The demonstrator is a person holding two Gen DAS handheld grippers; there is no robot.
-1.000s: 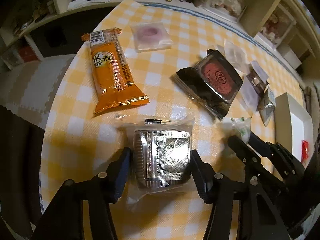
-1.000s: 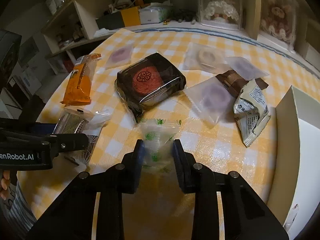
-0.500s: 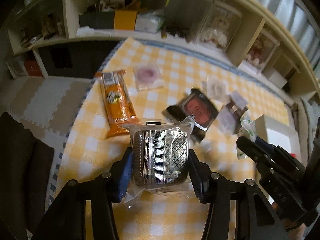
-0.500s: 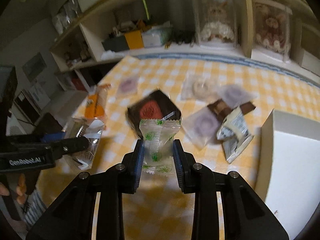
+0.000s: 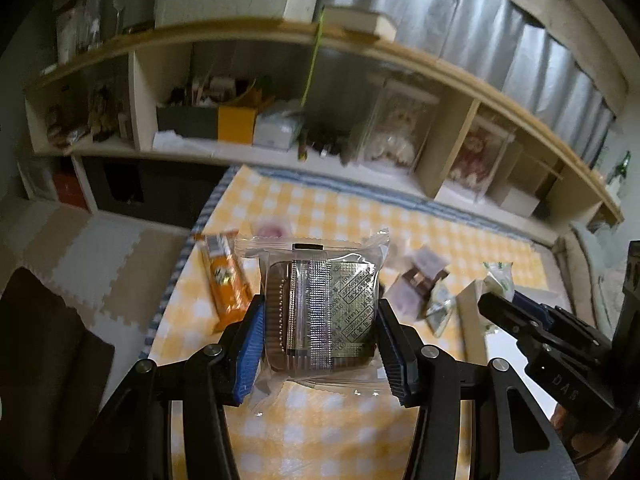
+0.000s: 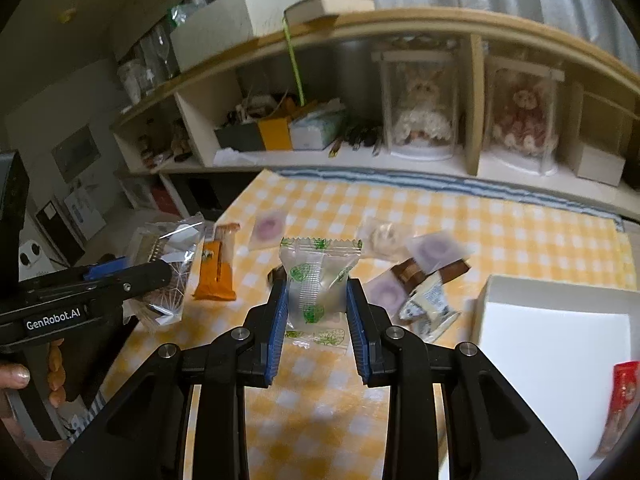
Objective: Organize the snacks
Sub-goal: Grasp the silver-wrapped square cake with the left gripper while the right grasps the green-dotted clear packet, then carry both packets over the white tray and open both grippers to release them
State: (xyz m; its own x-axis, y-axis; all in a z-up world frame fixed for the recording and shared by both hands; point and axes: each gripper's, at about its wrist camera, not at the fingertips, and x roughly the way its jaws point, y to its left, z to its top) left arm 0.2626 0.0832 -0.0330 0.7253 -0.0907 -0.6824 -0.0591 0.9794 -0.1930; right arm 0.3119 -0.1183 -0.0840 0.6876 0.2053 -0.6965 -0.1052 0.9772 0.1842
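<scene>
Silver snack pack point(image 5: 322, 308): glossy clear plastic wrap over embossed metallic foil. Green-printed candy packet point(image 6: 316, 288): translucent, crinkled plastic. Checked tablecloth point(image 6: 500, 236) beneath both: matt woven cloth. Orange snack bar point(image 6: 216, 268) on tablecloth: shiny plastic film. White box point(image 6: 560, 344): smooth matt card.

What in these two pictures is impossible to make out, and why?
- Dark red-topped snack: right wrist view, almost wholly behind the green-printed packet; left wrist view, hidden behind the silver packet.
- White box: its inside is cut off by the picture edge; only a red wrapper shows.
- Print on the orange snack bar: too small and blurred.
</scene>
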